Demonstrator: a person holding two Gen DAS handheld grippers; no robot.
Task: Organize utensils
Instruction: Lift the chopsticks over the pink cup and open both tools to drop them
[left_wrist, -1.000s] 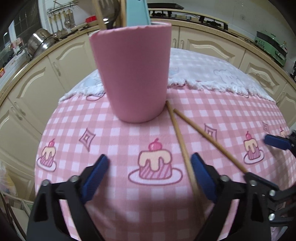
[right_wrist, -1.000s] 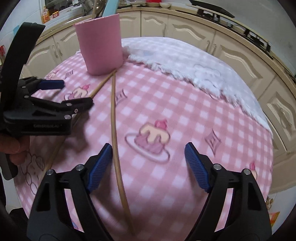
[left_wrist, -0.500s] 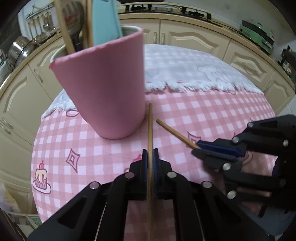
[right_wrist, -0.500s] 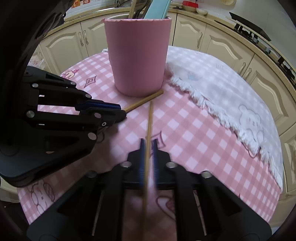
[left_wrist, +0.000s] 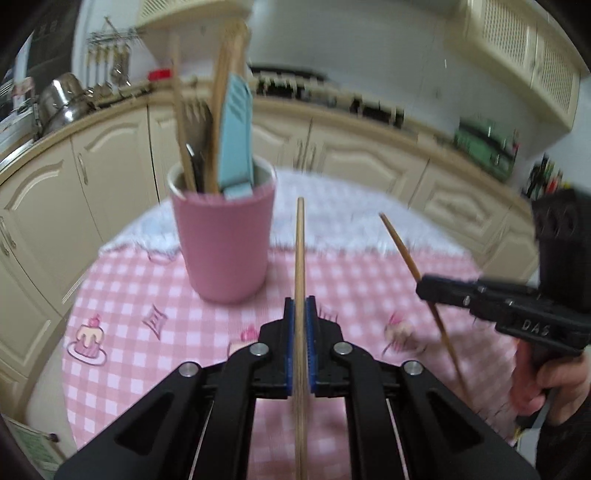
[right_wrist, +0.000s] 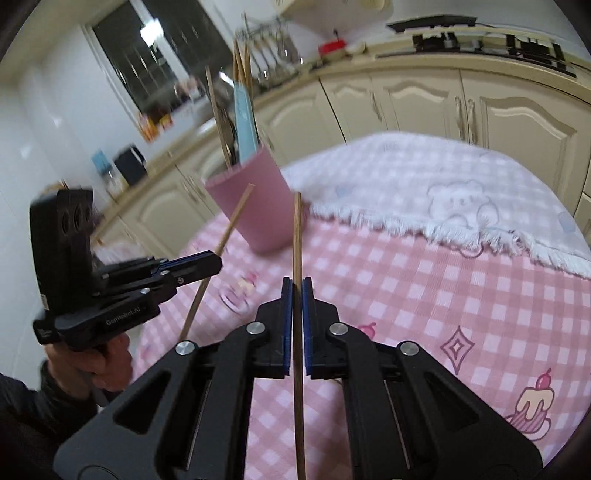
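Above the tablecloth (left_wrist: 122, 314): left gripper (left_wrist: 300, 350) clamped on one chopstick (left_wrist: 300, 258); right gripper (right_wrist: 295, 328) clamped on another chopstick (right_wrist: 296, 240); pink cup (left_wrist: 225, 243) part-filled; both chopsticks not yet inserted.

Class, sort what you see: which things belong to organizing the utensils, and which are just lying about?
Belongs to the job:
left gripper clamping left chopstick
right gripper clamping right chopstick
pink cup

Just lying about:
white towel
steel pots
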